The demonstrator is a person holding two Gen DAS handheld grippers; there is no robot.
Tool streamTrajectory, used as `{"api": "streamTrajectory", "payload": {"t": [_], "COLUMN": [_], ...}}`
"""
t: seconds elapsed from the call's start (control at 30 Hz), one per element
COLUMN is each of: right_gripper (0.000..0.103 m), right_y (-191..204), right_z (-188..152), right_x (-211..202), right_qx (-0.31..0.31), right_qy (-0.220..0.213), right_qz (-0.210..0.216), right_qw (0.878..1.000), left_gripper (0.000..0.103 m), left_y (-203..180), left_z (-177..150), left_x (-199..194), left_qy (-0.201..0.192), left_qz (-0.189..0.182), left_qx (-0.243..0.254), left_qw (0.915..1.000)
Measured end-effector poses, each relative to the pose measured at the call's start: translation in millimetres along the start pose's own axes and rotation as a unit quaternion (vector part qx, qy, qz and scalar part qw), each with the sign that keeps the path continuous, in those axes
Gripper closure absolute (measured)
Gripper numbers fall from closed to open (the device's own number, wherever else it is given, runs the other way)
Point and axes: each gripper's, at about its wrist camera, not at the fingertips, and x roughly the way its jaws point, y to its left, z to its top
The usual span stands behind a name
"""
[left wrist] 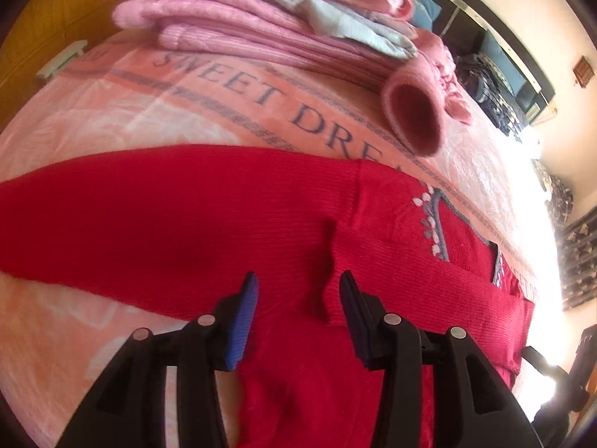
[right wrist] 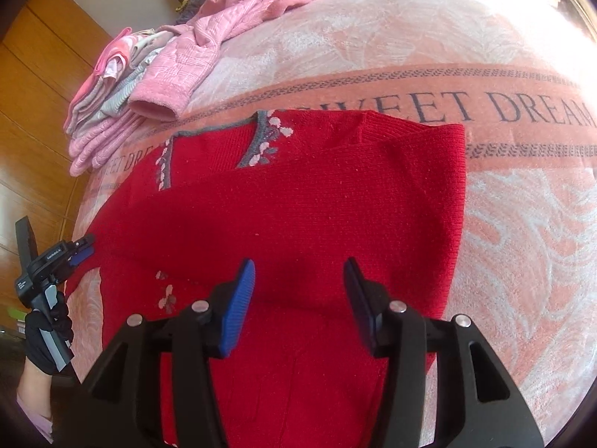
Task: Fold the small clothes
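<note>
A red knitted sweater (right wrist: 298,205) with grey and pink flower trim lies flat on the pink blanket, one sleeve folded across its body. In the left wrist view the sweater (left wrist: 186,216) fills the middle, with a small crease just ahead of my left gripper (left wrist: 298,283). That gripper is open above the red knit, nothing between its fingers. My right gripper (right wrist: 300,272) is open too, hovering over the sweater's lower part. The left gripper (right wrist: 80,248) shows in the right wrist view at the sweater's left edge, held by a gloved hand (right wrist: 44,332).
A stack of folded pink and grey clothes (left wrist: 242,26) sits beyond the sweater, with a pink padded jacket (right wrist: 238,26) draped next to it, its cuff (left wrist: 414,115) facing me. The blanket (right wrist: 503,224) reads "SWEET DREAM". A wooden wardrobe (right wrist: 33,112) stands to the left.
</note>
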Motion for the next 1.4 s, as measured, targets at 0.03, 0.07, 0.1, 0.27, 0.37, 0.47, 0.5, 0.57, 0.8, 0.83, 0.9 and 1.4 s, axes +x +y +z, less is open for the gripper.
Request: {"api": "streamTrajectory", "payload": {"t": [0.03, 0.07, 0.1, 0.27, 0.37, 0.47, 0.5, 0.57, 0.8, 0.83, 0.9, 1.4], "right_gripper": [0.053, 0.053, 0.053, 0.053, 0.053, 0.053, 0.053, 0.052, 0.051, 0.051, 0.051, 0.05], "right_y": [3, 6, 9, 9, 9, 15, 18, 20, 22, 23, 24, 13], "right_z": [-1, -1, -1, -7, -8, -7, -7, -6, -5, -4, -4, -5], "right_x": [0, 1, 3, 12, 16, 19, 19, 22, 37, 37, 38, 25], "right_qx": [-0.003, -0.005, -0.008, -0.004, 0.005, -0.003, -0.007, -0.012, -0.015, -0.019, -0.024, -0.021], "right_qy": [0.001, 0.003, 0.005, 0.017, 0.019, 0.018, 0.017, 0.016, 0.021, 0.02, 0.019, 0.015], "right_qz": [0.0, -0.002, -0.003, -0.012, -0.011, -0.019, -0.02, -0.021, -0.03, -0.033, -0.037, -0.045], "right_qw": [1.0, 1.0, 1.0, 1.0, 1.0, 1.0, 1.0, 1.0, 0.999, 0.999, 0.999, 0.999], "left_gripper": [0.057, 0.057, 0.057, 0.057, 0.057, 0.057, 0.057, 0.055, 0.058, 0.063, 0.074, 0.096], "left_y": [21, 44, 67, 185, 231, 258, 267, 284, 305, 305, 307, 179], "left_z": [3, 4, 4, -5, -3, 11, 15, 21, 36, 37, 37, 53], "left_x": [-5, -11, -18, -42, -46, -47, -47, -43, -47, -47, -50, -67], "left_qy": [0.002, 0.002, -0.002, -0.026, -0.048, -0.078, -0.088, -0.099, -0.142, -0.146, -0.153, -0.197], "left_qz": [0.008, 0.018, 0.033, 0.07, 0.038, 0.023, 0.015, -0.014, -0.028, -0.023, -0.013, -0.052], "left_qx": [-0.022, -0.043, -0.063, -0.216, -0.283, -0.297, -0.3, -0.302, -0.248, -0.24, -0.229, -0.071], "left_qw": [0.9997, 0.9989, 0.9975, 0.9735, 0.9571, 0.9515, 0.9498, 0.9481, 0.958, 0.9596, 0.9612, 0.9764]}}
